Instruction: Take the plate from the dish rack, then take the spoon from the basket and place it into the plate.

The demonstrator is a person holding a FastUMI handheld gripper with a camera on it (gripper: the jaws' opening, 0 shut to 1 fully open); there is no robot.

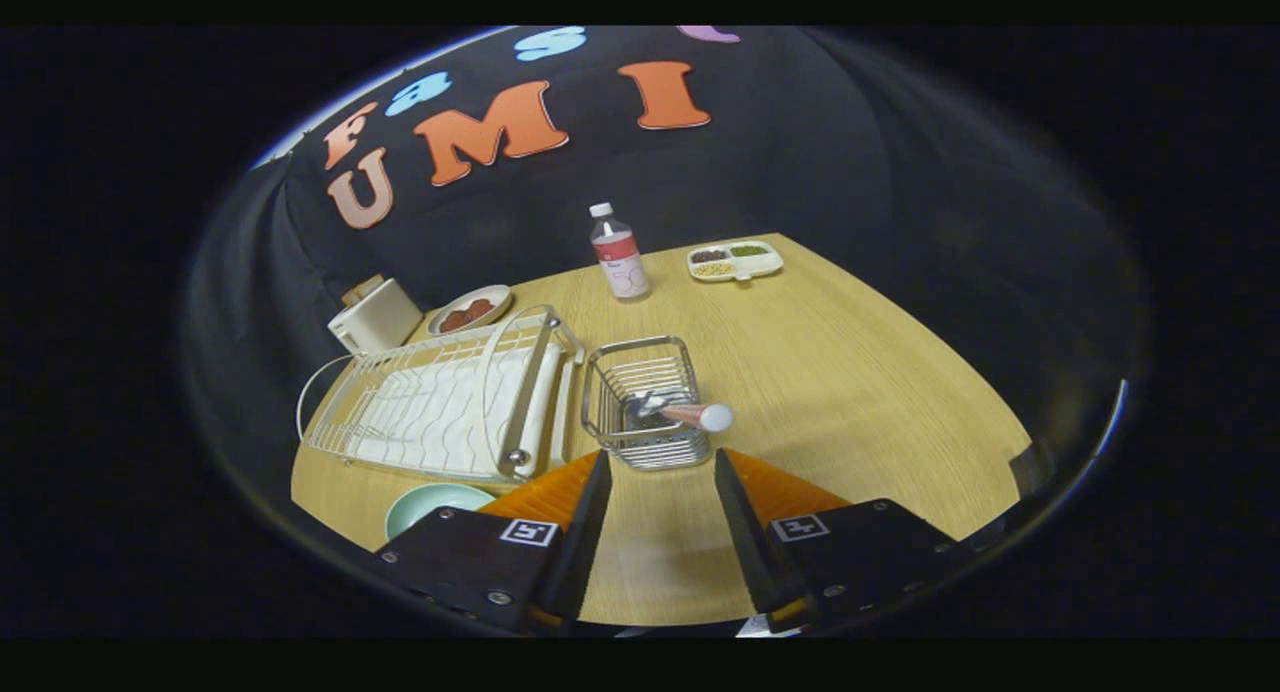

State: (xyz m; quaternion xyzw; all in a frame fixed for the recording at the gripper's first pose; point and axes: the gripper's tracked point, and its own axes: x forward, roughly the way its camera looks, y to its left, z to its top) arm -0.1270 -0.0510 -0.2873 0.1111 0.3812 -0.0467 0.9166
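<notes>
Gripper view looks down at a slant over a wooden table (850, 372), with the gripper (655, 472) held low above the near part of the tabletop and its two dark fingers (590, 512) pointing forward toward the middle of the table. The fingers stand well apart with bare wood between them, so the tool is open and holds nothing; orange panels sit on their outer sides and black blocks with square markers lie behind them.

Just ahead of the fingertips, roughly centred on the gap, stands a small wire basket (645, 402). The spoon (680, 412) lies tilted inside it, its metal bowl down in the basket and its pinkish handle with a white end sticking out over the rim on the side of the right finger. The fingers are near the basket but touch neither it nor the spoon.

A pale green plate (430, 502) rests flat on the table beside the left finger, partly hidden by the finger's block. Beyond it lies the white wire dish rack (440, 402), just beside the basket.

Farther off stand a bottle (620, 254), a divided tray (735, 261), a bowl of reddish food (470, 310) and a white toaster (375, 317)
</notes>
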